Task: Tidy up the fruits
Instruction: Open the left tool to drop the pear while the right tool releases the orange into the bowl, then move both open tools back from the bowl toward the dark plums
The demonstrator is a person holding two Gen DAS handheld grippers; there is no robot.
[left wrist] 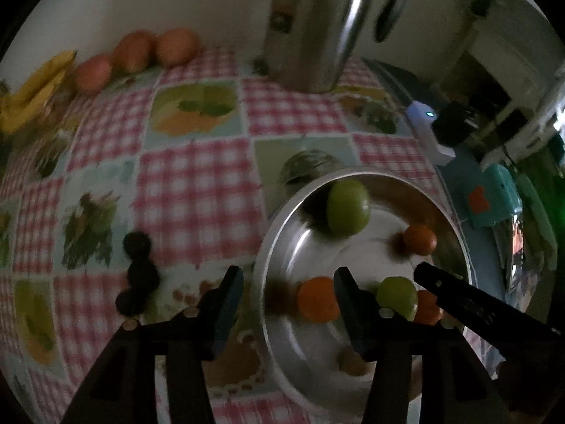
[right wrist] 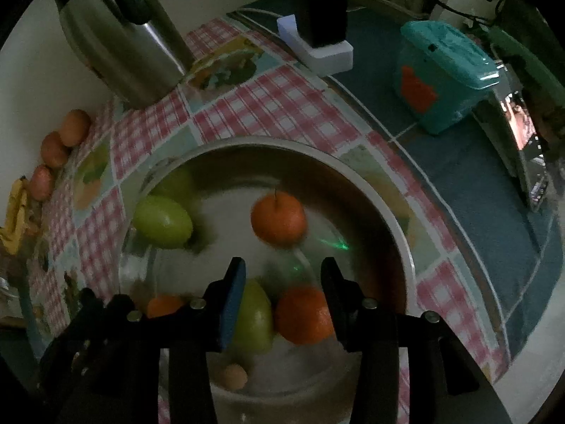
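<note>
**Fruit in a steel bowl, both grippers poised over it**

The counter (left wrist: 197,176) wears a glossy cloth of pink check squares and printed fruit panels. At its far edge, against the pale wall, stands a tall brushed-steel kettle (left wrist: 317,28) with a dark handle. The round, shiny metal bowl (right wrist: 399,243) sits near the counter's right edge; past that edge are a teal plastic box (right wrist: 441,74) and a white block carrying a black charger (right wrist: 323,17).

Far left along the wall lie yellow bananas (left wrist: 31,95) and three orange-red round fruits (left wrist: 141,49). A cluster of dark round fruits (left wrist: 137,275) lies on the cloth just left of the bowl.

Inside the bowl lie smooth green fruits (right wrist: 162,221), oranges (right wrist: 279,219) and one small pale fruit (right wrist: 233,376).

The right hand-held gripper (right wrist: 282,293) hangs over the bowl, jaws apart, a green fruit and an orange between them, unpressed. The left hand-held gripper (left wrist: 289,293) straddles the bowl's near left rim, jaws apart, gripping nothing.
</note>
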